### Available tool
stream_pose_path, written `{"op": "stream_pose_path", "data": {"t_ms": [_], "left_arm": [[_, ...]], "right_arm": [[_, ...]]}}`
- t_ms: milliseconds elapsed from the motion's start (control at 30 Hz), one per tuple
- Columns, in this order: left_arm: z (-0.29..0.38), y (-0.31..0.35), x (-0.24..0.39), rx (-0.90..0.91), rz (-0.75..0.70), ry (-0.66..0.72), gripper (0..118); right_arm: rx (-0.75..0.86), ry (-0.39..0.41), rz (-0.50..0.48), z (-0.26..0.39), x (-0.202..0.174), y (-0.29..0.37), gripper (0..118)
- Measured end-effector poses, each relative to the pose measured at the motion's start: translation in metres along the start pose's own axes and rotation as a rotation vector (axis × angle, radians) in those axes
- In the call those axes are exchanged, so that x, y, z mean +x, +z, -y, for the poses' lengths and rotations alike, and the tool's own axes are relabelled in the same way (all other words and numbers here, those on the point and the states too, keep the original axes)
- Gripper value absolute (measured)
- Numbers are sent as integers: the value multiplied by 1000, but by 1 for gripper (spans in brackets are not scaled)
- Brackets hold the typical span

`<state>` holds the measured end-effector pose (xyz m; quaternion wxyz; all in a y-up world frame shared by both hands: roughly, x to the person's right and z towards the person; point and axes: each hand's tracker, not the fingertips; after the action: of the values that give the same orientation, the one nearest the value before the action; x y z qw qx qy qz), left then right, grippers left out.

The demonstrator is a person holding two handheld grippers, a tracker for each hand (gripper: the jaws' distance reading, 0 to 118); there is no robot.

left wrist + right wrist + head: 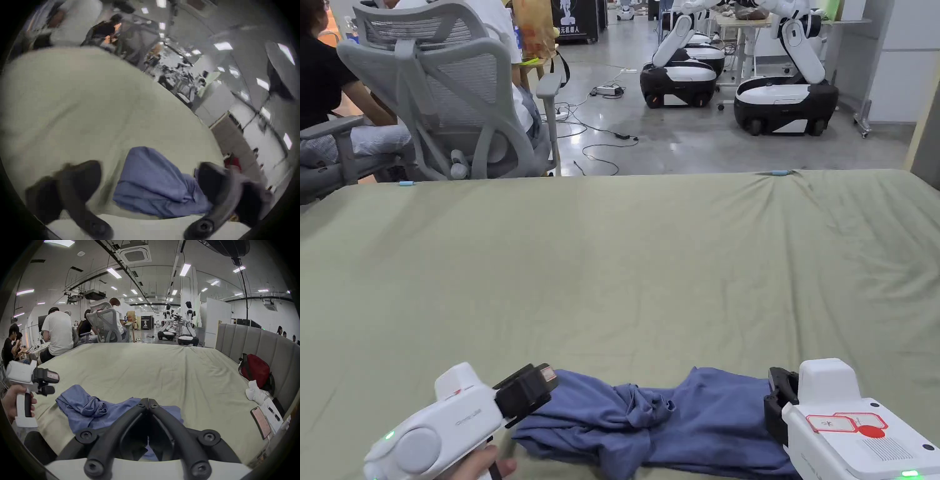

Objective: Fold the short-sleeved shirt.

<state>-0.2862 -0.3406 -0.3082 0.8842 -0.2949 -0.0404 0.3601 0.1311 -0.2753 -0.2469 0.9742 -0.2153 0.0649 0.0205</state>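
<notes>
A blue short-sleeved shirt [675,419] lies crumpled in a long heap near the front edge of the green sheet [625,269]. My left gripper [528,390] hovers at the shirt's left end, held by a hand. In the left gripper view it [147,170] is open, jaws wide apart, with the shirt [154,186] lying ahead between them. The right gripper [780,400] sits at the shirt's right end. In the right gripper view it [148,400] is shut, tips together over the shirt [84,407]; no cloth shows between them. The left gripper [47,384] appears there too.
A red bag [254,369], a white cloth [256,392] and a phone [260,421] lie on the bed's right side by the grey headboard [253,339]. A grey office chair [456,94] and seated people stand beyond the far edge. Wheeled robots [781,100] stand farther back.
</notes>
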Motion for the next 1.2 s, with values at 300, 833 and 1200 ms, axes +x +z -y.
{"op": "stream_pose_path", "data": {"t_ms": [300,833,1200], "left_arm": [[35,-48,-25,-88,308,407,104],[-28,27,57,208,-144,-465,17],[165,-49,186,89,-185,-1410,16]], "right_arm": [[-18,-9,25,1,10,-1,0],[-40,-8,39,10,14,-2,0],[-32,-39,60,18,36,18,0]]}}
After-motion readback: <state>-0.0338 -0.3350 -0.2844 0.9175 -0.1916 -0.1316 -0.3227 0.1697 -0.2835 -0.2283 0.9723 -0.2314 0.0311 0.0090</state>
